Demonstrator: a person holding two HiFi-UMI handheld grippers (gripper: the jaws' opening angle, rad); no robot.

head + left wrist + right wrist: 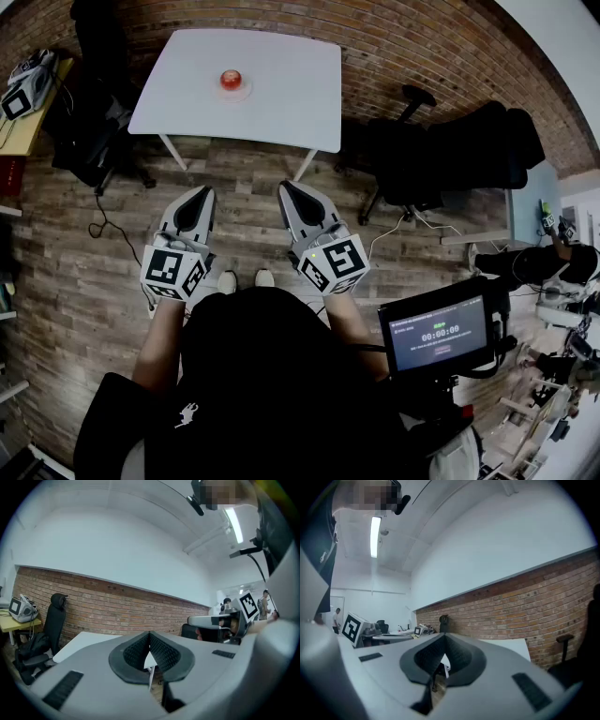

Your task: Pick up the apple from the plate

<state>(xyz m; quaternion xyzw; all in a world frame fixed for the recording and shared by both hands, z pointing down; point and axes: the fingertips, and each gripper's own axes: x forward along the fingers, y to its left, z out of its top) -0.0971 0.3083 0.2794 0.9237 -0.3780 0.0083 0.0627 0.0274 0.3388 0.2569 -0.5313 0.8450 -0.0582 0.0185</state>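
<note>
A red apple (pixel 231 79) sits on a small pale plate (pixel 246 91) in the middle of a white table (pixel 281 103), far ahead of me in the head view. My left gripper (pixel 203 191) and right gripper (pixel 285 186) are held level side by side over the wooden floor, well short of the table. Each has its jaws together with nothing between them. The left gripper view shows the left gripper (pixel 150 633) shut, with the table (pixel 79 643) behind it. In the right gripper view the right gripper (pixel 443 637) is shut as well. The jaws hide the apple in both gripper views.
Black office chairs stand left (pixel 94 112) and right (pixel 450 150) of the table. A yellow side table (pixel 33 112) with a device is at far left. A cable (pixel 108 225) lies on the floor. A small screen (pixel 439 336) hangs at my right.
</note>
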